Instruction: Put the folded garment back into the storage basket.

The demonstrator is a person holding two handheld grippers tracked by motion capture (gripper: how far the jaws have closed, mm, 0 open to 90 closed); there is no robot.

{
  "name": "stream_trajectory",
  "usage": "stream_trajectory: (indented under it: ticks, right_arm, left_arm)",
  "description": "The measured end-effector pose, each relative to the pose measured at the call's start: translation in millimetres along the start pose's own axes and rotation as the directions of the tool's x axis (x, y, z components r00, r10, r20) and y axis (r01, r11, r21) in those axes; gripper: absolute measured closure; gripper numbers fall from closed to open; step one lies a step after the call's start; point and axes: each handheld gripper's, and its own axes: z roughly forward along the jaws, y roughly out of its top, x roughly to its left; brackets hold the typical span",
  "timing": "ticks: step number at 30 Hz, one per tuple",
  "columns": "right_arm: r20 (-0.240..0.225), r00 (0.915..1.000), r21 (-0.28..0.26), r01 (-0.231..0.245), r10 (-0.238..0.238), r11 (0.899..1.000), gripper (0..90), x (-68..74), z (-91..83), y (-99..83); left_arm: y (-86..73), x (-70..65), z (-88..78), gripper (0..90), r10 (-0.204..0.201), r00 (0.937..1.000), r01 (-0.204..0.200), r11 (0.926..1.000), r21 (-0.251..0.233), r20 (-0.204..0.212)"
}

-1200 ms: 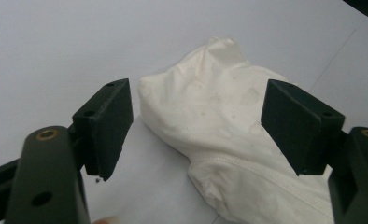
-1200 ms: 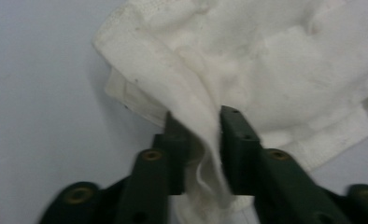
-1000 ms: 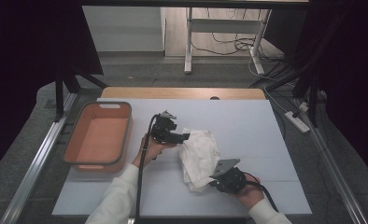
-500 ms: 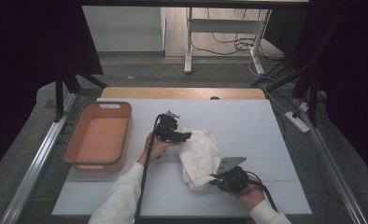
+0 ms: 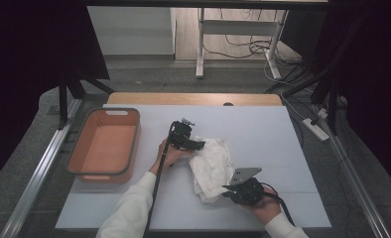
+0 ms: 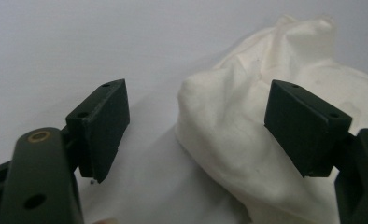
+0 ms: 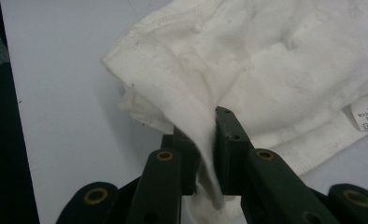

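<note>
Lying crumpled near the middle of the pale table, the white cloth stretches from the left gripper at its far left end to the right gripper at its near right corner. The right gripper's jaws are pressed together on a raised fold of the cloth's hemmed edge, the fabric pulled up thin between the pads, with a small care label lying off to the right. The left gripper's jaws stand spread wide, one over bare table and the other over the cloth's bulging end; whether that pad touches the fabric is hard to tell. An orange bin sits well apart on the left.
</note>
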Motion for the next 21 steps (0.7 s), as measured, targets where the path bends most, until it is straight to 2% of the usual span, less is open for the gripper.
stream_trajectory:
  ticks: [4,6,7,10,11,14,16,18,21]
  right_arm:
    - [0.008,1.0,-0.002,0.003,-0.003,1.0,80.1,0.9,-0.6,0.2]
    - [0.01,0.9999,-0.006,0.004,-0.004,1.0,80.1,1.0,-0.8,0.1]
    - [0.01,0.9999,-0.006,0.003,-0.003,1.0,80.1,0.9,-1.1,0.2]
    - [0.007,1.0,-0.017,-0.005,0.005,1.0,80.1,0.0,-1.8,0.1]
    - [0.006,1.0,-0.018,-0.006,0.006,1.0,80.1,-0.3,-2.0,0.1]
    - [0.007,0.9999,-0.021,-0.008,0.008,1.0,80.1,-0.2,-2.3,0.2]
    - [0.013,0.9999,-0.023,-0.007,0.007,1.0,80.1,0.2,-2.9,0.3]
    - [0.021,0.9997,-0.028,-0.008,0.009,1.0,80.1,0.2,-3.9,0.6]
    - [0.034,0.9994,-0.054,-0.006,0.008,0.999,80.3,0.8,-7.4,1.1]
  left_arm:
    - [-0.5,-0.9,7.7,23.9,0.01,0.9999,-0.011,0.9996,0.026,0.003]
    - [-0.1,-2.2,8.1,25.3,0.023,0.9997,-0.023,0.9994,0.024,-0.001]
    - [-0.3,-2.3,8.1,27.8,0.026,0.9996,-0.026,0.9994,0.022,0.011]
    - [-1.2,-3.8,7.6,37.2,0.033,0.9989,-0.033,0.9992,0.02,0.032]
    - [-1.4,-4.2,7.2,43.2,0.038,0.9977,-0.039,0.999,0.023,0.056]
    - [-2.4,-7.4,7.4,60.4,0.05,0.9945,-0.052,0.9983,0.026,0.093]
    - [-3.4,-8.3,7.4,69.6,0.053,0.9936,-0.055,0.9983,0.02,0.1]
    - [-3.9,-9.2,6.6,74.7,0.059,0.9932,-0.06,0.9981,0.009,0.101]
    - [-4.2,-10.6,5.4,77.0,0.069,0.9926,-0.069,0.9976,-0.012,0.099]
